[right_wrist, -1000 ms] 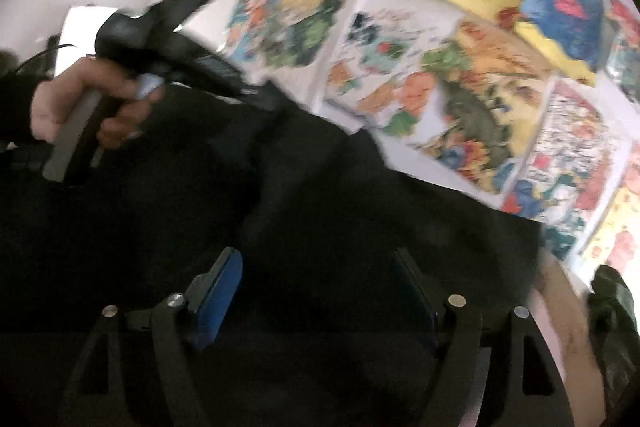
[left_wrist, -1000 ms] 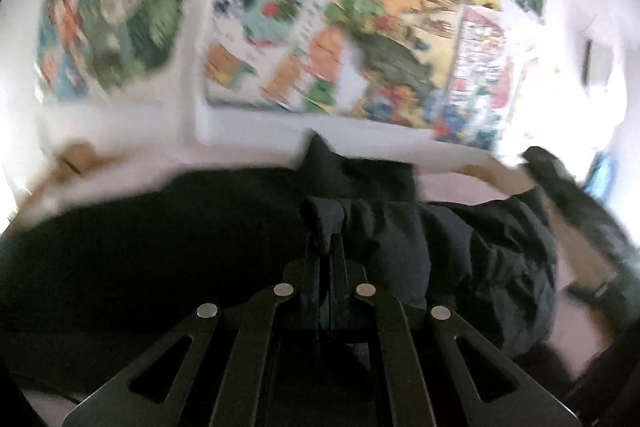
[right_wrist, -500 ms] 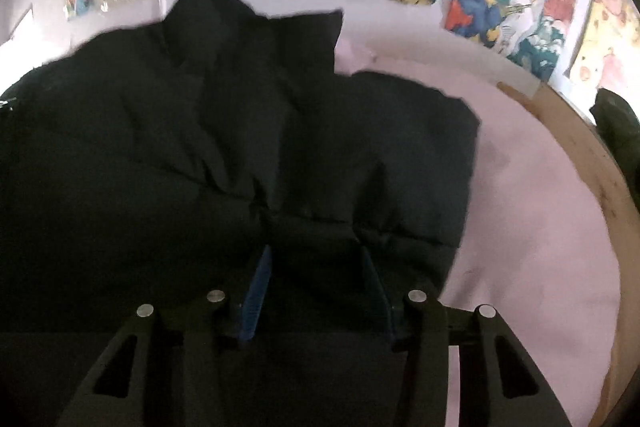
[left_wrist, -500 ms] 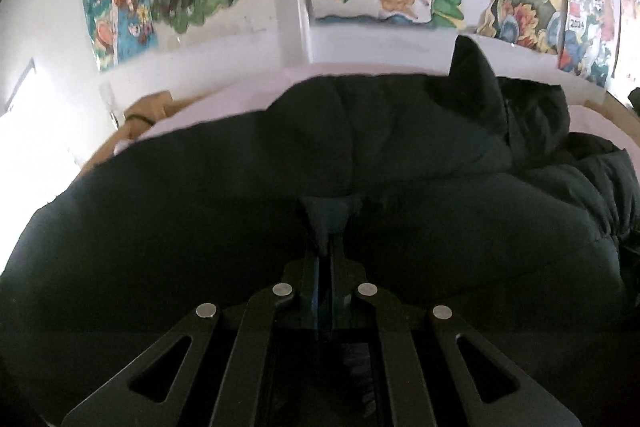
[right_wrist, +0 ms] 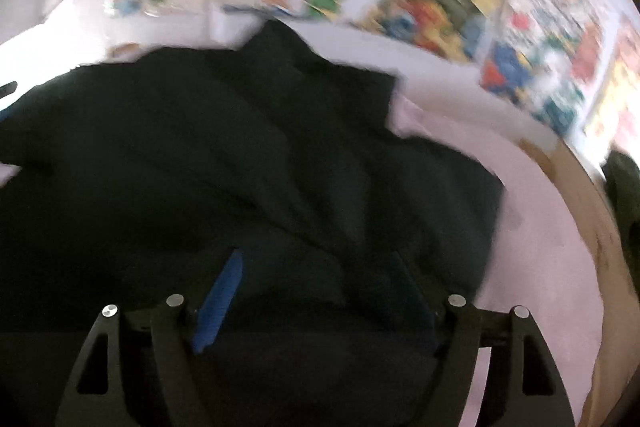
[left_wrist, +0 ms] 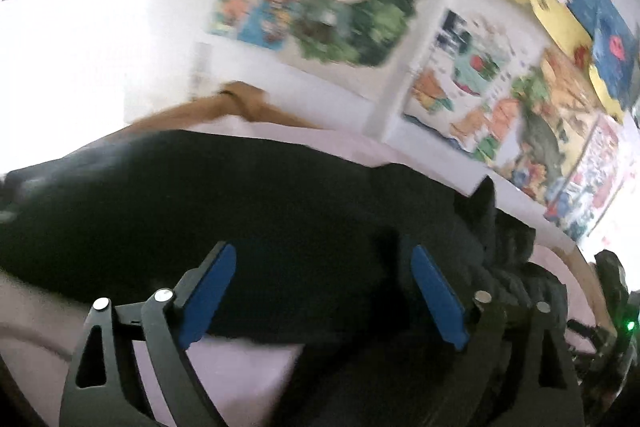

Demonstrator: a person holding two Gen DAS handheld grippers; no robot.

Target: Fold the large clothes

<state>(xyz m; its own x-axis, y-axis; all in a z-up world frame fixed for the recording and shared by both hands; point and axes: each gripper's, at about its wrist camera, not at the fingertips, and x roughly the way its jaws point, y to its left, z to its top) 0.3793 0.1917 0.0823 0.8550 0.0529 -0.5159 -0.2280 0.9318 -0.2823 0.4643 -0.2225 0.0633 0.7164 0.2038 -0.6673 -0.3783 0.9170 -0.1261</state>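
A large black puffy jacket (left_wrist: 280, 195) lies bunched on a pale pink bedsheet (left_wrist: 240, 367). My left gripper (left_wrist: 320, 249) hovers over the jacket's near edge. Its jaws are opening wide, both blue pads are bare and nothing is pinched. In the right wrist view the same jacket (right_wrist: 240, 147) fills the middle, its collar pointing toward the wall. My right gripper (right_wrist: 316, 253) is low over the jacket's near hem with its jaws opening. Loose black fabric lies between the fingers, and the pads do not press on it.
A wooden bed frame (right_wrist: 592, 219) curves along the sheet's (right_wrist: 540, 207) right side. Colourful posters (left_wrist: 500, 75) cover the white wall behind the bed. A dark bundle (right_wrist: 624, 179) sits past the frame on the right. A dark device with a green light (left_wrist: 630, 325) shows at the right edge.
My left gripper let go of the jacket fold it was pinching, spread wide, then swung and rolled sideways. The right gripper narrowed on the hem, then widened again. The jacket has settled on the bed.
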